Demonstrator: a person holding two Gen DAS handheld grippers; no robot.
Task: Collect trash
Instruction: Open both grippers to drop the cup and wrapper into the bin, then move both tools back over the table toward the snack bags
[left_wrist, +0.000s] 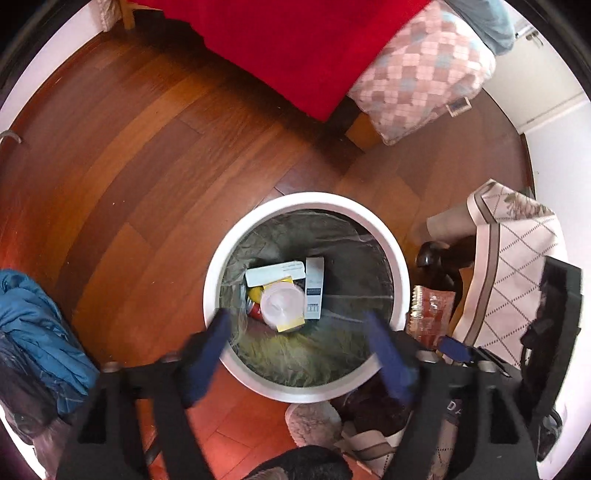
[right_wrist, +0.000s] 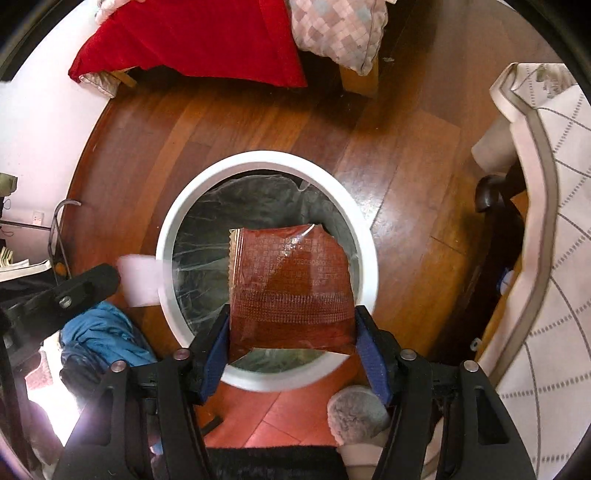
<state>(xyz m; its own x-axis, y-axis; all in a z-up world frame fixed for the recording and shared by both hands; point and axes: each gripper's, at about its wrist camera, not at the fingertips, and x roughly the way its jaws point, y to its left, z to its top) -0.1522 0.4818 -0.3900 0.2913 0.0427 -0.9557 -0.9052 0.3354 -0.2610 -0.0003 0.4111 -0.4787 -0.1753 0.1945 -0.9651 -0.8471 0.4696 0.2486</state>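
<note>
Since the right gripper (right_wrist: 291, 354) clamps the red wrapper (right_wrist: 291, 288) by both side edges, the thin crinkly film bows between the pads; it looks light, limp and slippery, so an edge hold near the lower seam seems safest. The wrapper hangs at the frame's centre, over the mouth of the white bin (right_wrist: 173, 236). The left gripper (left_wrist: 299, 354) stands wide and empty above the same bin, with boxes (left_wrist: 275, 275) and a cup lid (left_wrist: 282, 304) at the bottom, centre frame.
</note>
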